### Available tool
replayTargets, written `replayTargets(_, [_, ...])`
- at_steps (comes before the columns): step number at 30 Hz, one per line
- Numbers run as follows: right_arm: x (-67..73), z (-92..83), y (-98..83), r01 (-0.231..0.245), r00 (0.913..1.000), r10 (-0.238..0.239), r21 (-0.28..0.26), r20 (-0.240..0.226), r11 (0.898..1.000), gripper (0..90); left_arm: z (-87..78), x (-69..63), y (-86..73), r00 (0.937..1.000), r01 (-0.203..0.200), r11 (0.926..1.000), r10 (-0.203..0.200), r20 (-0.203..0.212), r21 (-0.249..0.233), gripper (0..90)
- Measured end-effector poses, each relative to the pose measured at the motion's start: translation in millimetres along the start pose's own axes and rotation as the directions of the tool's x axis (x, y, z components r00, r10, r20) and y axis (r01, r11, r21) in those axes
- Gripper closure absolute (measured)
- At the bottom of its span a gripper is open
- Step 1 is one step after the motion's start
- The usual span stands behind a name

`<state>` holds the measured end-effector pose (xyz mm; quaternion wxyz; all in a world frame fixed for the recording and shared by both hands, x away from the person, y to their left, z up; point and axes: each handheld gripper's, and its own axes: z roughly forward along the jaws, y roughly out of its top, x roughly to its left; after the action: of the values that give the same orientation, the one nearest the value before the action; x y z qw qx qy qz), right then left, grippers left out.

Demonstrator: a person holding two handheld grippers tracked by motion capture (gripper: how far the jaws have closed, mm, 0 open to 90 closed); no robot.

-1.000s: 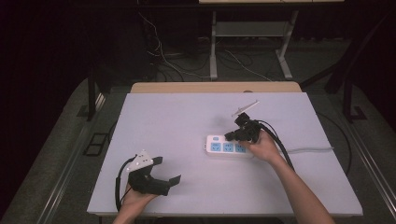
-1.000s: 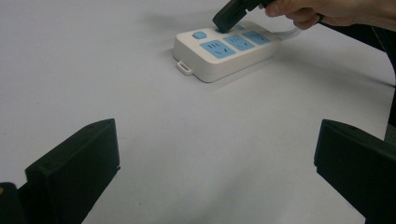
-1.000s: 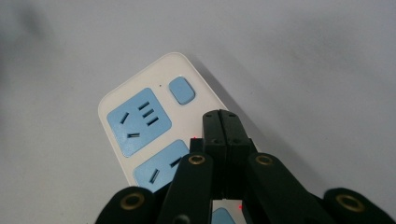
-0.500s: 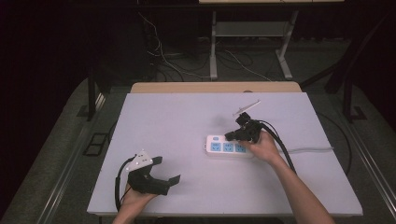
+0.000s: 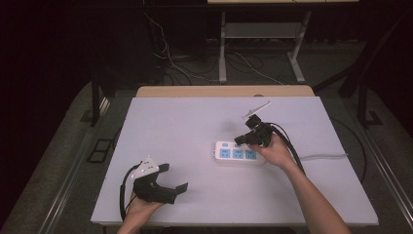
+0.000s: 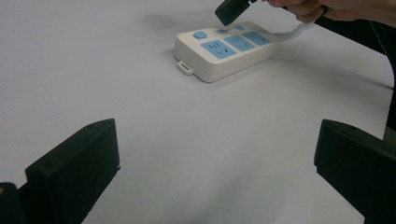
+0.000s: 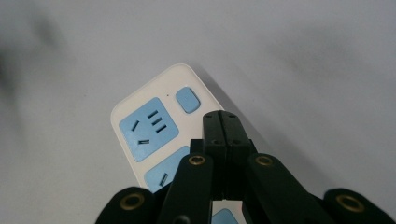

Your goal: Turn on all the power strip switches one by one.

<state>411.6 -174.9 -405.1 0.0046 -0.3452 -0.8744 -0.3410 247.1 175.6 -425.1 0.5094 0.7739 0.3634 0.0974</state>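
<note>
High view: power strip (image 5: 237,153) lying flat on white table (image 5: 195,131), right of centre, long side running left-right. Carrying three blue sockets and a blue button (image 7: 188,99) at its left end; all sockets sitting empty. White cord (image 5: 324,156) running off right end toward table edge.

Table surface otherwise bare, wooden edge (image 5: 224,91) showing along far side. Dark room behind, carpeted floor, loose cables (image 5: 195,63) and metal desk legs (image 5: 223,48) beyond far edge.

Right gripper (image 5: 242,140) hanging over left end of strip, held by right hand (image 5: 272,151), black cable (image 5: 292,151) trailing back along forearm. Right gripper view: jaws pressed together, nothing between them, tips sitting just above strip beside button and first socket (image 7: 148,128). Cannot tell whether tips touching strip. Left gripper view: same tip (image 6: 232,9) hovering close over button end (image 6: 201,35).

Left gripper (image 5: 174,181) resting near front-left of table in left hand (image 5: 141,202), well apart from strip, jaws spread wide, pointing right toward strip, holding nothing. Left gripper view: both fingers (image 6: 74,172) sitting at frame edges, bare table between.
</note>
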Motion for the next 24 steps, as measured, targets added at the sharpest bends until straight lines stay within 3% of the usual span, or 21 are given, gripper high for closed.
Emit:
replayTargets(15, [9.7,-11.2,16.4,0.028,0.9996,-0.028,-0.016,-0.009,0.999,90.0,0.8,-0.3,0.0,1.0000,0.002,1.0000,-0.002,0.003,0.003,0.0])
replayTargets(24, [18.8,-4.0,26.1,0.050,0.9985,-0.050,-0.012,-0.024,0.999,90.0,0.4,0.0,-0.1,1.0000,0.001,1.0000,-0.001,0.003,0.000,0.0])
